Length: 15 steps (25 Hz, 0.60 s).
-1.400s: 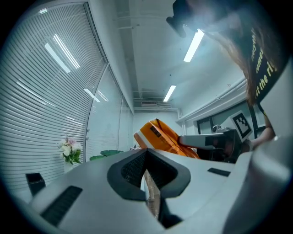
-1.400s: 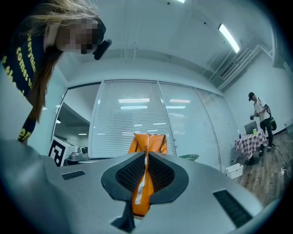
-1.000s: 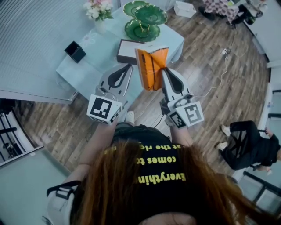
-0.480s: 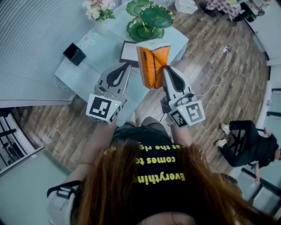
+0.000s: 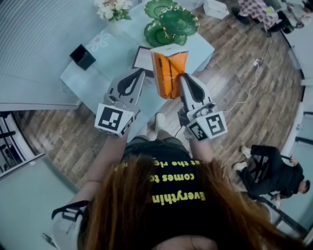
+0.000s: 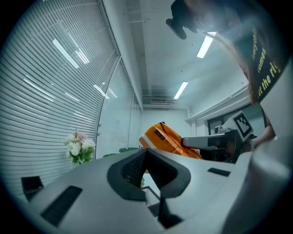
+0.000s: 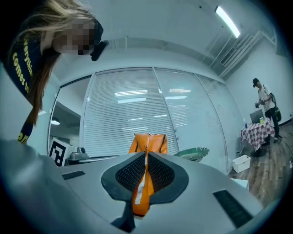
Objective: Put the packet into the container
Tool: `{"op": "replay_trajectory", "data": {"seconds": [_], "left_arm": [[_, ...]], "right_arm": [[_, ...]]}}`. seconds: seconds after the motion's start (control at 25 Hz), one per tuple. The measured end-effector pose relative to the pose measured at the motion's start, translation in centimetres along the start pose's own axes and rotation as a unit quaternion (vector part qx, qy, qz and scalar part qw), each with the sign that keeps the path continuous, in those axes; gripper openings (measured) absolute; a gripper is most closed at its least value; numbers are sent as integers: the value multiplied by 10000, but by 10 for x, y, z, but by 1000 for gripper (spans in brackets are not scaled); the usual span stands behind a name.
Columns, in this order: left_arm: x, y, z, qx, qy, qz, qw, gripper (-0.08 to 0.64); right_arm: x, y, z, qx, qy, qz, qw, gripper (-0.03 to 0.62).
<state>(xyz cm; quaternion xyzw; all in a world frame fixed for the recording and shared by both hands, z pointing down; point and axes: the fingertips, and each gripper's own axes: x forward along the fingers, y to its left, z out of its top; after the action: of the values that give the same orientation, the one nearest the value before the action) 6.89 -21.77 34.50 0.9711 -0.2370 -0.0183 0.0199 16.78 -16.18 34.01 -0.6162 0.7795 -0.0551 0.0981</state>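
An orange packet stands upright in the air, and my right gripper is shut on its lower right edge. The right gripper view shows the packet pinched between the pads of that gripper. Behind the packet a flat dark-rimmed box, the container, lies on the pale blue table; the packet hides part of it. To the packet's left, my left gripper hangs above the table, shut with nothing in it. In the left gripper view, the packet shows beyond that gripper.
Green leaf-shaped plates and a vase of flowers stand at the table's far end. A small black box sits at its left corner. A cable runs over the wooden floor to the right, where a person crouches.
The packet stays upright in my right gripper. Both grippers hold their pose while the table and box drift slightly in the view. The crouching person on the floor has shifted lower.
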Motion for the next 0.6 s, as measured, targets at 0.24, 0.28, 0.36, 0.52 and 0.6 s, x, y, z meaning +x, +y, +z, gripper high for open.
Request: {"op": "replay_trajectory", "data": {"seconds": [0.24,0.28,0.36,0.52,0.6], "left_arm": [[31,2,12,110,-104,326,9994,0],[35,3,13,118,-104,409,9990,0],[43,6,13,112,-101,560,9983,0],[62,9,16,48,-148,745,9971,0],[69,11,17,45,-172,820,9965,0]], "right_arm": [[22,-30,7,35,31,453,9990,40],[25,-34,8,43,35,530,9986,40],[31,-43,10,56,41,675,9977,40],[43,-57,14,52,83,959,9953,40],[49,-61,14,42,114,1084,9940,40]]}}
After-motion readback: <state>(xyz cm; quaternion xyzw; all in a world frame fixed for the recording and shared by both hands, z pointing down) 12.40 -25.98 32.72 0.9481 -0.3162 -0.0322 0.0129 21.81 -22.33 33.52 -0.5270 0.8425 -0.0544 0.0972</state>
